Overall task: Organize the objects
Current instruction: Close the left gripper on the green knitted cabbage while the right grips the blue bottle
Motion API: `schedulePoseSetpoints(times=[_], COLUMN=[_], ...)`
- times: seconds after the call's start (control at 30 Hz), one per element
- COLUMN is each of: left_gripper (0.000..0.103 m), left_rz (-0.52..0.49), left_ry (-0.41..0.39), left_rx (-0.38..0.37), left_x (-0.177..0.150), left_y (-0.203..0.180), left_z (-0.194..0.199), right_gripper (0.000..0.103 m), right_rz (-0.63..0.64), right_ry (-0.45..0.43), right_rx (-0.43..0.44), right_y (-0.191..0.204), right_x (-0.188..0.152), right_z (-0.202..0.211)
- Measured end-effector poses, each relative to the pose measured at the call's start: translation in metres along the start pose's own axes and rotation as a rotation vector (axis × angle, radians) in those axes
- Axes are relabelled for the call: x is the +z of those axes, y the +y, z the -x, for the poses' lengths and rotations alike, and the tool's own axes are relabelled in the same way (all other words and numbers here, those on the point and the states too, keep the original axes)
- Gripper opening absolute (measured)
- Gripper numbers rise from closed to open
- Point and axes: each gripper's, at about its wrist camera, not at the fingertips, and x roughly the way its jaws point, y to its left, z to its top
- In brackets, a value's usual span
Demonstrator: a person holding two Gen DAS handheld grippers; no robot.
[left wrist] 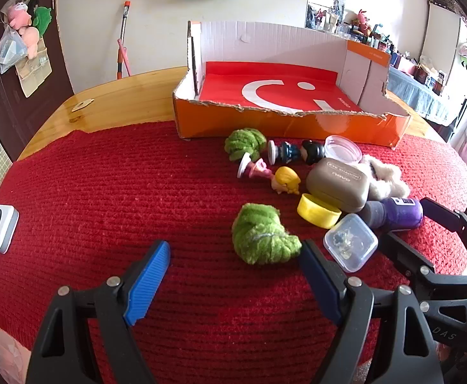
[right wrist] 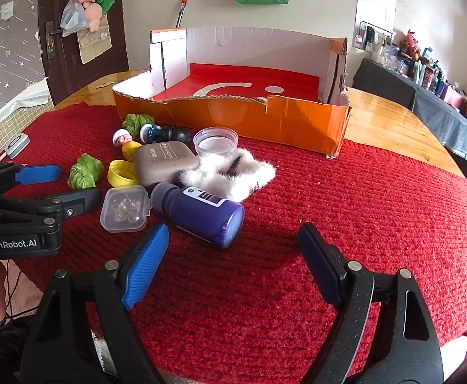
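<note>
As jaws gape, both grippers (left wrist: 236, 275) down-tilted

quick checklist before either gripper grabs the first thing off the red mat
1. Left gripper open, nothing between pads: ok.
2. Right gripper open, nothing between pads: ok.
3. Near green fuzzy piece just ahead of left gripper: ok.
4. Purple bottle lying on its side ahead of right gripper: ok.
5. Orange box free of objects inside: ok.
6. Clear case lid latched: cannot tell.
</note>
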Motion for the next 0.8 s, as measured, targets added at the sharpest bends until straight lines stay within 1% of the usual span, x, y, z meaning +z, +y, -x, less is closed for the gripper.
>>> schedulePoseSetpoints(times=[0.33,0.43,0.47,0.5,0.6,0.67,0.77,0.8], left_gripper=[0.083,0.076,0.073,0.068,0.059,0.054,0.041,0.039], left_rz=[0.007,0.006,0.006,0.002,-0.009,-0.022,-0.033,-0.036], left_ry=[0.004,0.003,0.003,0.003,0.002,0.0,-0.003,-0.003], left_rx=[0.003,-0.002,-0.005,-0.01,-0.021,-0.027,-0.044,-0.049], left_x=[0.005,0.007,0.008,0.01,0.011,0.012,0.011,0.011], left_y=[0.0,0.0,0.0,-0.001,-0.004,-0.007,-0.01,-0.011], left_z=[-0.004,-0.005,-0.005,-0.005,-0.005,-0.005,-0.004,-0.004], right_gripper=[0.077,0.072,0.071,0.068,0.058,0.055,0.044,0.038], right_rz=[0.007,0.006,0.005,0.006,0.004,0.004,0.002,0.001], right_ry=[-0.003,-0.002,-0.002,-0.002,-0.002,0.0,0.002,0.003], right_rx=[0.021,0.031,0.034,0.039,0.051,0.057,0.068,0.071], right_y=[0.004,0.004,0.004,0.005,0.004,0.004,0.004,0.004], right_x=[0.008,0.011,0.012,0.013,0.014,0.015,0.016,0.016], right_z=[-0.008,-0.009,-0.01,-0.01,-0.011,-0.011,-0.011,-0.011])
